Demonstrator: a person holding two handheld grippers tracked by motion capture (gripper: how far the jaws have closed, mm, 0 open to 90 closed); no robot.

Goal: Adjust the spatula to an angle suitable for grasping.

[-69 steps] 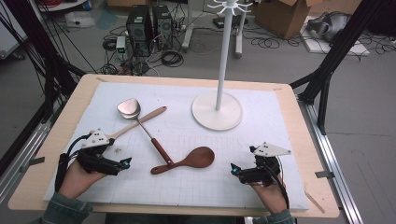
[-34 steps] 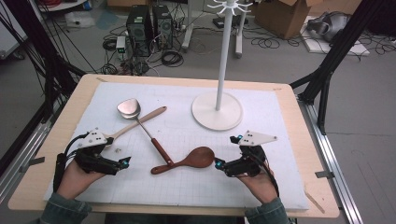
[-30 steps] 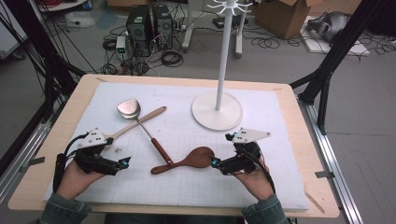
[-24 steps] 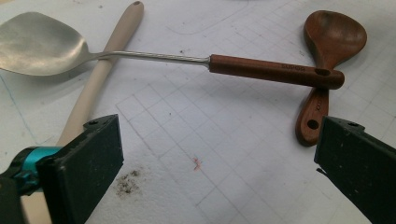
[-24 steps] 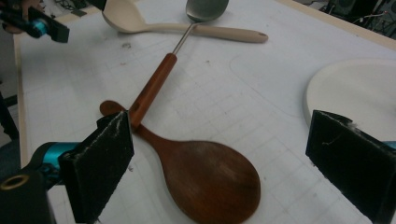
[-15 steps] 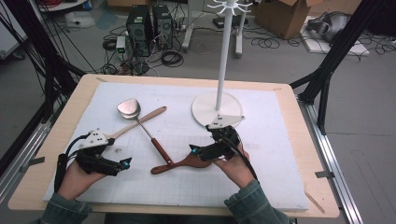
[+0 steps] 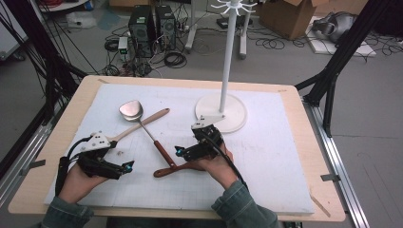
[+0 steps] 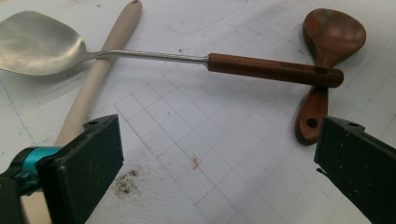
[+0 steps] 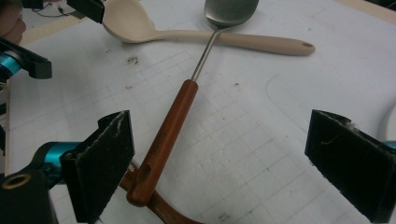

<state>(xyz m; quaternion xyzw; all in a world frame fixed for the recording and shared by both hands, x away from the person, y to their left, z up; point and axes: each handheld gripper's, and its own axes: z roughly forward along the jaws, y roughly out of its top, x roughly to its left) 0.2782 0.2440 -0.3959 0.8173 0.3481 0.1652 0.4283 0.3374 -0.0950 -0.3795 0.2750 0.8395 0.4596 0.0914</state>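
The right claw (image 7: 183, 151) is wide open and holds nothing – it hovers over the dark wooden spoon (image 7: 166, 169), whose handle points to the lower left.

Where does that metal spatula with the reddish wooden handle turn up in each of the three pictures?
High view: the metal spatula lies left of centre on the white mat, blade far, handle near.
Left gripper view: it runs across the top, blade left, handle right.
Right gripper view: it runs from top centre down toward the left jaw.
Shared landmark: the cream spoon crossing under its metal shaft.
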